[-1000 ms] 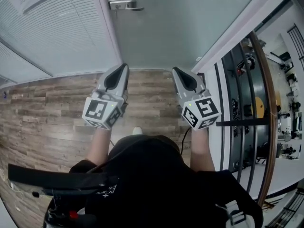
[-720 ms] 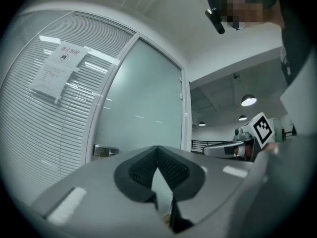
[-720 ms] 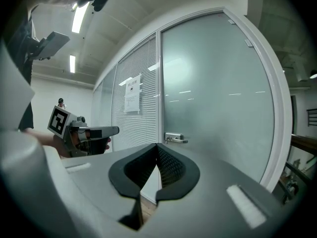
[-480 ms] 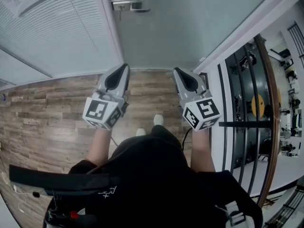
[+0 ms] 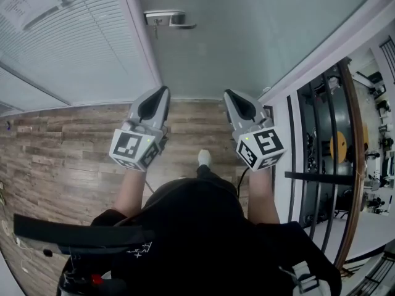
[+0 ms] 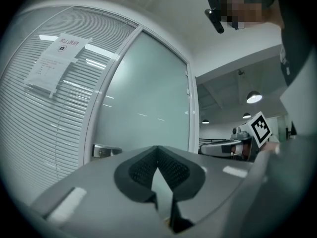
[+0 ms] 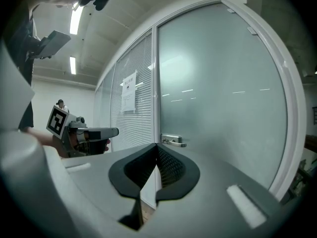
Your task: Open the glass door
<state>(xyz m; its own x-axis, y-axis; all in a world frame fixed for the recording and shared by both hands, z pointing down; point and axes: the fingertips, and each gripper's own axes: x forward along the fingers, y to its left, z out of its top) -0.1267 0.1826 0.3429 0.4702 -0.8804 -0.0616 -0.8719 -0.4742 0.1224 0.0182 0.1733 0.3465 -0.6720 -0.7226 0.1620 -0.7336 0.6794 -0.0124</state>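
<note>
- Right gripper (image 5: 229, 93): jaws pressed together tip to tip, nothing between them. It points nearly level at the glass door (image 5: 247, 36).
- Left gripper (image 5: 163, 90): also closed and empty, at 9 o'clock of the right one with a clear gap between them.
- Lever handle (image 5: 170, 19): on the door's left edge, at 12 o'clock from the left gripper and about 10 o'clock from the right. Neither gripper touches it and both are well short of it.
- Risk 1: arriving closed. Closed jaws can't pinch the lever, only press on top of it, and would likely slide off its free end, which points to 3 o'clock.
- Risk 2: overshoot. The frosted pane gives poor depth cues, so the tips could knock the glass before they find the lever.
- Risk 3: wrong gripper. The right one has to cross toward 10 o'clock and could foul the left one.
- Risk 4: the frame post and the blinds panel (image 5: 74, 42) sit just at 9 o'clock of the handle. A drift that way puts the left gripper on the post, not the lever.
- Risk 5: I can't tell which way the door swings. If it's inward, the person's shoe (image 5: 203, 158) at 6 o'clock is in its path.
- Risk 6: the railing (image 5: 345, 134) at 3 o'clock limits sidestep room.
</note>
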